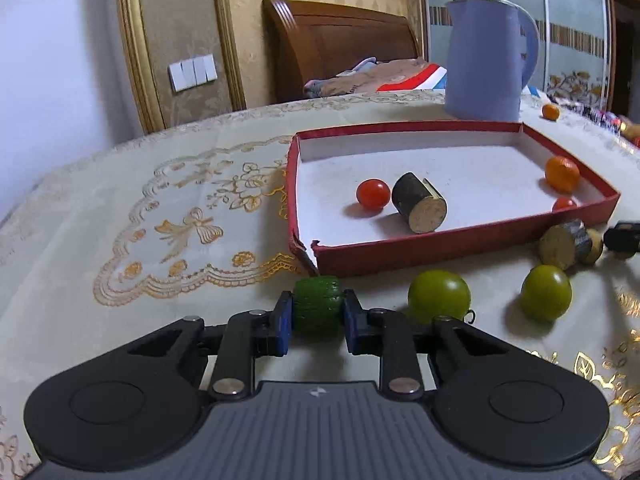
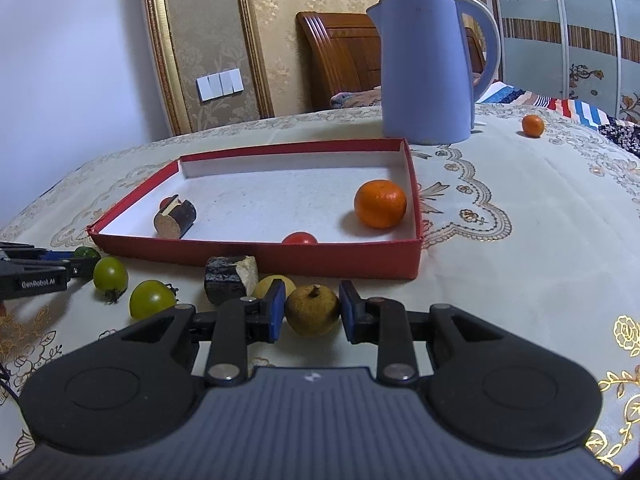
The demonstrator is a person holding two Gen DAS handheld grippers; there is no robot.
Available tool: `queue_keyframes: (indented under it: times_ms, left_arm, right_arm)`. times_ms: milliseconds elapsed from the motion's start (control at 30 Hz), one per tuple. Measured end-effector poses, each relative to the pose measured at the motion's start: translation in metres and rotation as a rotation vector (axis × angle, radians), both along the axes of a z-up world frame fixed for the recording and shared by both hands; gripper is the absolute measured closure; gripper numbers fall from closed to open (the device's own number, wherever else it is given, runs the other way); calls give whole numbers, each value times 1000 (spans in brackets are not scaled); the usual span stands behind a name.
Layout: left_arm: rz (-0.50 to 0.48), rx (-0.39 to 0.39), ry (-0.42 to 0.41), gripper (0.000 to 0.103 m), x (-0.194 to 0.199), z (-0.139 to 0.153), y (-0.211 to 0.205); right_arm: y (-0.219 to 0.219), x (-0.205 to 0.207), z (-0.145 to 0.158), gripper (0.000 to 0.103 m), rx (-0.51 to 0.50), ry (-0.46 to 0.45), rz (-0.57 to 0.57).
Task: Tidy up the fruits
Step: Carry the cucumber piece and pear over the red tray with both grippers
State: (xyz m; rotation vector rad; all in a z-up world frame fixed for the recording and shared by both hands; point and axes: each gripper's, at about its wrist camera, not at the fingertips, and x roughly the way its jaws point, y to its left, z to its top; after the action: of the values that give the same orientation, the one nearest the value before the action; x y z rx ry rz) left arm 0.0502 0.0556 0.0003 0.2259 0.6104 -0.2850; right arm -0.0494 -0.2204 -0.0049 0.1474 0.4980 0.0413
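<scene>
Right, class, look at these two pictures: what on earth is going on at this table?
A person is sorting fruit into a red box with two handheld grippers. The left gripper is shut on a ridged green piece in front of the box; the right gripper is shut on a yellowish-brown fruit. An orange, red tomatoes and a dark cut piece already lie inside. Two green tomatoes wait on the tablecloth.

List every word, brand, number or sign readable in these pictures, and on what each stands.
"GenRobot.AI": white print on the side of the left claw, seen from the right wrist view.
A small white logo mark, no letters, on each claw's grey body.
Faint marks on the blue kettle: too blurred to read.
</scene>
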Motion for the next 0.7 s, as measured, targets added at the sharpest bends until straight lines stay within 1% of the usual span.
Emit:
queue_keyframes:
  times_ms: [67,167,267,433,500,567,700]
  left_arm:
    - [19,13,-6,79,-3,1,-1]
    - [43,3,-11,79,-9,7,0]
    - [50,-26,-17,79,-14,19,0]
    - [35,-78,-70,79,-18,47,-12]
    - [26,-85,-90,79,-15,53,-20]
    - [23,-93,-93,79,-9,55,-27]
    - [36,-99,-89,79,8,52,-39]
  right_arm:
    - [2,-1,1,76,-13,1,5]
    - [4,-6,3,76,-28,-7,13]
    - [6,-9,9,76,-53,-20,21]
    - [7,-8,24,76,-82,-55,19]
    - [8,-6,28,76,-88,-67,17]
    - [10,-3,31,76,-95,-75,17]
    - [12,6,37,76,-104,-89,16]
